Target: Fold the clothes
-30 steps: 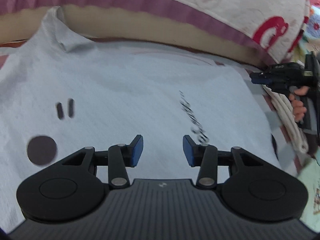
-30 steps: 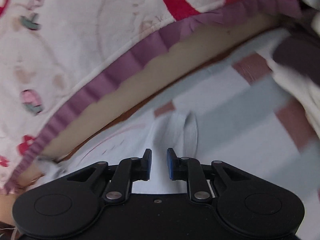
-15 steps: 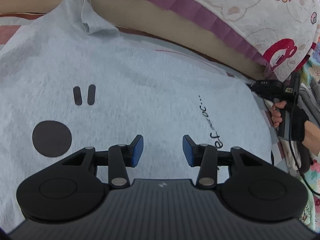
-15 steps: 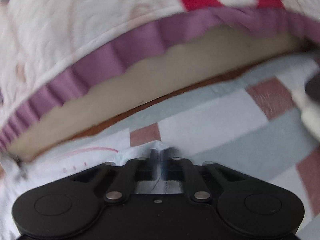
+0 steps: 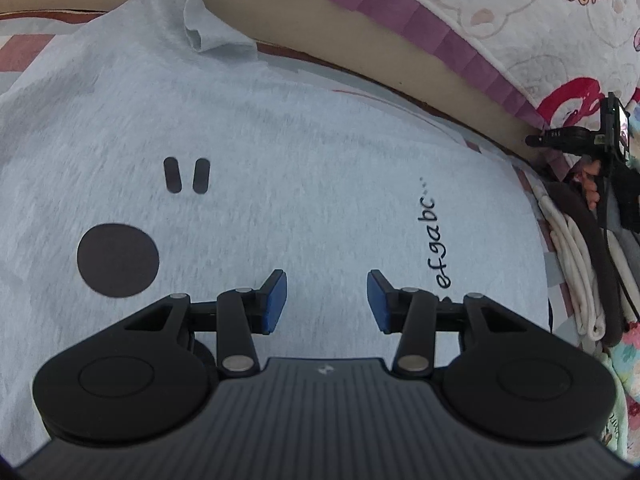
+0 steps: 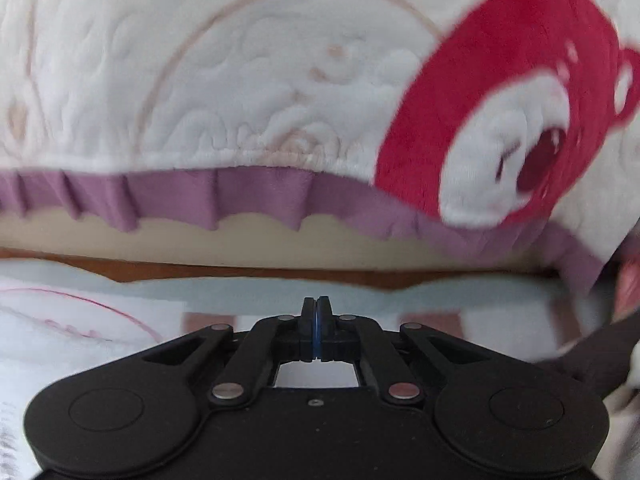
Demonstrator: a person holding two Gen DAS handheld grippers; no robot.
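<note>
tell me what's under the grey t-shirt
The grey t-shirt lies spread on a checked sheet of pink, grey and white blocks, visible only at its edges. Anything beneath the shirt's middle is covered.

one grey T-shirt, two tools, one quilt

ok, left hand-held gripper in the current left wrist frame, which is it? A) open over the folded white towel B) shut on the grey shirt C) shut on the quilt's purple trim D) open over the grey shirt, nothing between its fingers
D: the left hand-held gripper has its blue-padded fingers spread wide apart above the light grey printed T-shirt, with only flat fabric visible in the gap between them.
</note>
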